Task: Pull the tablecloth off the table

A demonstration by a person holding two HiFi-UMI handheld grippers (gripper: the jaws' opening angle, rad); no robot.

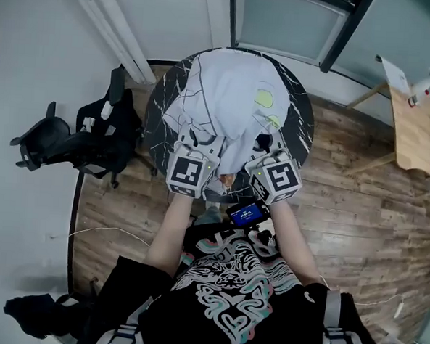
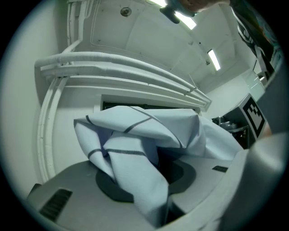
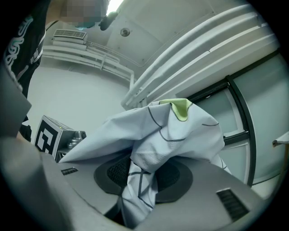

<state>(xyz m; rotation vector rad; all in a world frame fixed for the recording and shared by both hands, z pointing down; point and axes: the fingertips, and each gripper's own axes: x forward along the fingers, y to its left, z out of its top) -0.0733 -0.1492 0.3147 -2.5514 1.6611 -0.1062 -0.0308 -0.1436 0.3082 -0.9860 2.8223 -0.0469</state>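
Note:
A pale blue tablecloth [image 1: 227,96] with thin dark lines and yellow-green patches lies bunched up over a round black marble table [image 1: 160,113]. My left gripper [image 1: 196,146] is shut on a fold of the tablecloth [image 2: 135,180], which is pinched between its grey pads. My right gripper [image 1: 263,150] is shut on another fold of the tablecloth [image 3: 140,185], which hangs down between its pads. Both grippers sit side by side at the table's near edge, tilted upward, with the cloth gathered between and above them. The far part of the table shows bare at both sides of the cloth.
A black office chair [image 1: 79,141] stands left of the table near the white wall. A wooden desk [image 1: 414,129] is at the far right. A window with a dark frame [image 1: 340,30] runs behind the table. A small device with a screen [image 1: 247,212] hangs at the person's chest. Wooden floor surrounds the table.

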